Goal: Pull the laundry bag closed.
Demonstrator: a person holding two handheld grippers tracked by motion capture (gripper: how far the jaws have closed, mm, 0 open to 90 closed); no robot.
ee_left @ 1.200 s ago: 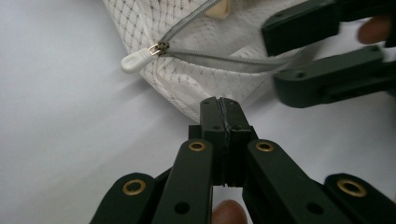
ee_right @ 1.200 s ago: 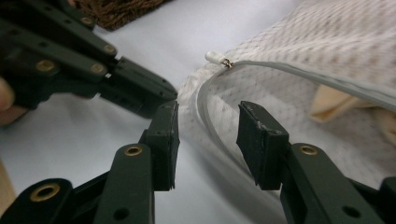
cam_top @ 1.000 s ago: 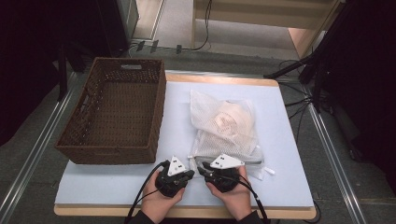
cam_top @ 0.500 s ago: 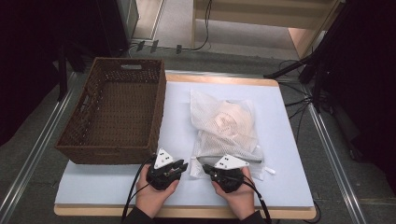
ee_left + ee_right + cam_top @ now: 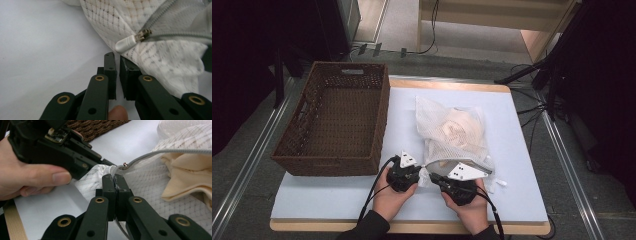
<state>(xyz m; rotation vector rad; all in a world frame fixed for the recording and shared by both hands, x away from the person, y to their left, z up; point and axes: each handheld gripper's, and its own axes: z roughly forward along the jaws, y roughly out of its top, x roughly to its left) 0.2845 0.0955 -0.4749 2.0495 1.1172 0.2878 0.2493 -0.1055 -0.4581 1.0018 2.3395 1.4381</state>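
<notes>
- White mesh laundry bag (image 5: pixel 452 137) lies on the pale surface (image 5: pixel 327 192), just right of the woven basket (image 5: pixel 337 122), with a cream garment (image 5: pixel 185 173) inside it.
- We hold the bag's near corner with the right hand-held gripper (image 5: pixel 115 178): its jaws are clamped on the mesh and the grey zipper tape (image 5: pixel 175 151) beside the end of the zip.
- Our left hand-held gripper (image 5: pixel 115 56) has its jaws nearly together, a thin gap between them and nothing in it; they have just been closing. It sits just short of the white zipper pull (image 5: pixel 126 43), not touching it.
- In the left gripper view the slider (image 5: pixel 143 34) sits at the near end of the tape, where the two tape edges spread apart beyond it, so we judge part of the zip is open; we cannot tell how much.
- We judge the work to be early: the bag is steadied, the pull is not yet taken, and running the zip is all left to do.
- The basket stands empty.
- We can read no brand, label or writing on the bag, the garment or the basket.
</notes>
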